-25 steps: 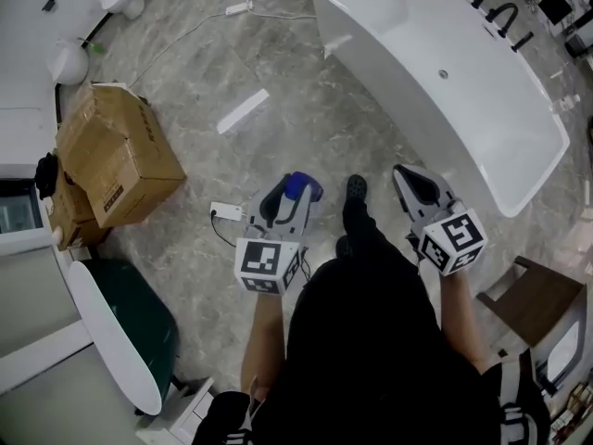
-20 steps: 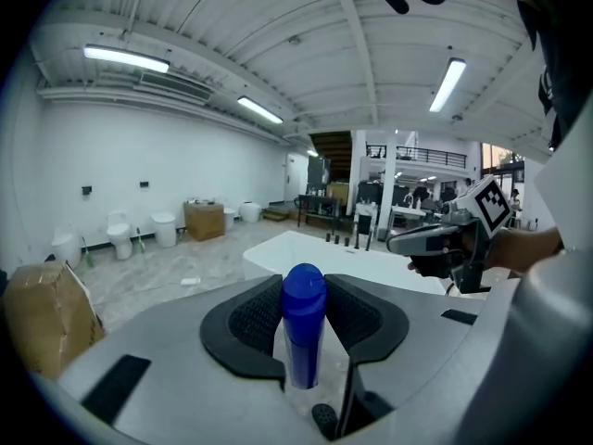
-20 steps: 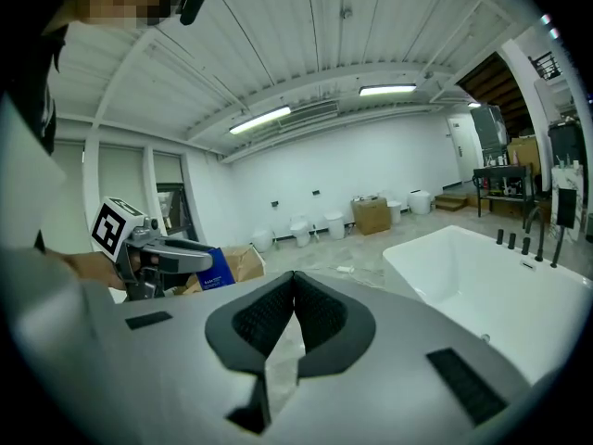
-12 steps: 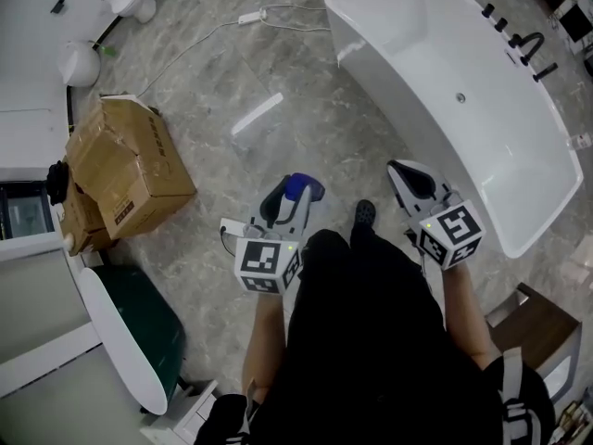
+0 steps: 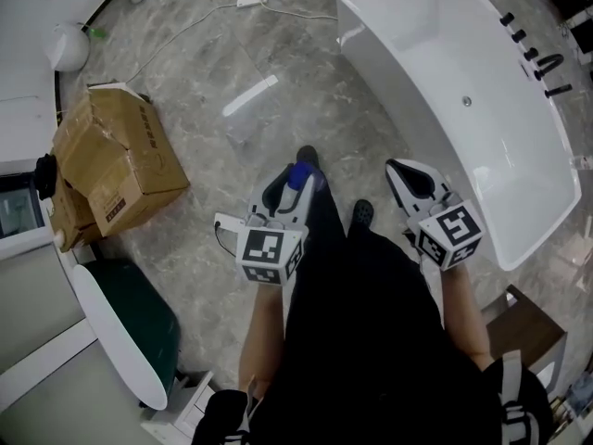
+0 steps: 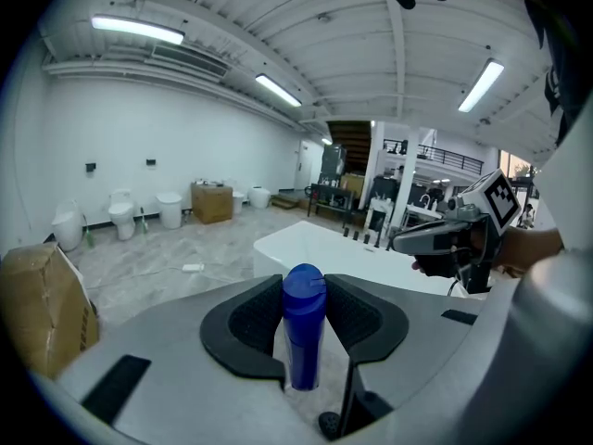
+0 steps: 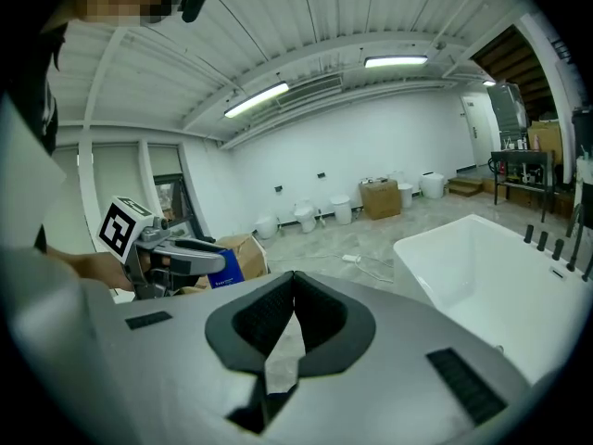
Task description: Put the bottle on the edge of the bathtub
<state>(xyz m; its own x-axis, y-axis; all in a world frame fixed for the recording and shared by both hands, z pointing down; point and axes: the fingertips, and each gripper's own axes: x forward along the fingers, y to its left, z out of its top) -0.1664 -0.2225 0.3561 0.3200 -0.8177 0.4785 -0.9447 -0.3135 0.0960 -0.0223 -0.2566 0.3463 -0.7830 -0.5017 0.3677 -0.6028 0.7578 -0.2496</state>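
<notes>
A blue bottle (image 6: pixel 303 327) with a rounded blue cap stands upright between the pads of my left gripper (image 6: pixel 303 290), which is shut on it. From above, the bottle (image 5: pixel 298 176) shows at the tip of the left gripper (image 5: pixel 289 185), over the grey floor. The white bathtub (image 5: pixel 445 109) lies ahead and to the right; its near rim (image 6: pixel 315 248) is beyond the bottle. My right gripper (image 5: pixel 398 167) hangs beside the tub's near side. Its jaws (image 7: pixel 293 278) meet at the tips with nothing between them.
Cardboard boxes (image 5: pixel 116 160) sit at the left on the marble floor. A power strip with a cable (image 5: pixel 250 0) and a white strip (image 5: pixel 250 95) lie ahead. Black taps (image 5: pixel 547 63) stand along the tub's far rim. A dark tub with a white rim (image 5: pixel 125 327) is at the lower left.
The person has walked forward towards the bathtub, and both grippers have gone along. The floor and the boxes have slid back in view. The bottle stays in the left jaws.
</notes>
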